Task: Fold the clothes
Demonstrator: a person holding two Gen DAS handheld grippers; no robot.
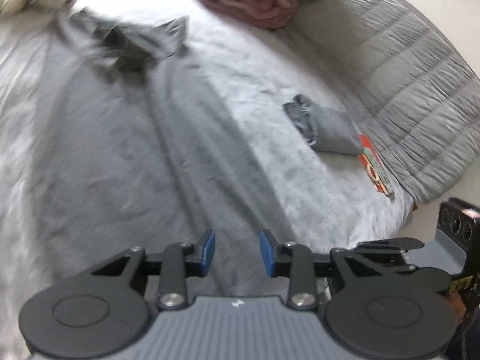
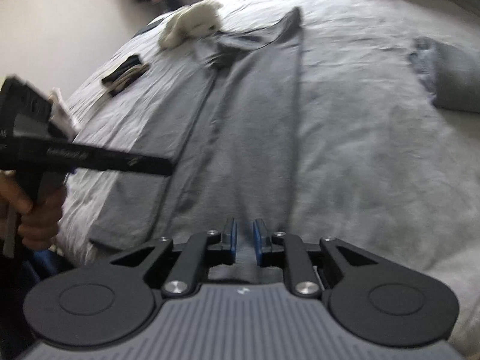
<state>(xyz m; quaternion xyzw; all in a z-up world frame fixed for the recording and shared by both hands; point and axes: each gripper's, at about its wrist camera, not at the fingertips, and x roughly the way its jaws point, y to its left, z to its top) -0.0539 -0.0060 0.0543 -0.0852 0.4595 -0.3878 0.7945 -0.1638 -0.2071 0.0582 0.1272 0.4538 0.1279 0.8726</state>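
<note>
A grey shirt (image 1: pixel 135 138) lies lengthwise on the pale bed sheet (image 1: pixel 246 96), its sides folded in and its collar at the far end. It also shows in the right wrist view (image 2: pixel 255 114). My left gripper (image 1: pixel 237 253) is open and empty above the shirt's near hem. My right gripper (image 2: pixel 243 237) is open with a narrow gap, empty, over the near hem. The left gripper's body (image 2: pixel 90 157) shows at the left of the right wrist view, held in a hand.
A folded grey garment (image 1: pixel 327 132) lies to the right, also seen in the right wrist view (image 2: pixel 450 78). A pink folded blanket (image 1: pixel 252 0) and a grey quilt (image 1: pixel 420 84) lie beyond. A white plush toy (image 2: pixel 192 24) and dark socks (image 2: pixel 124 73) lie at the left.
</note>
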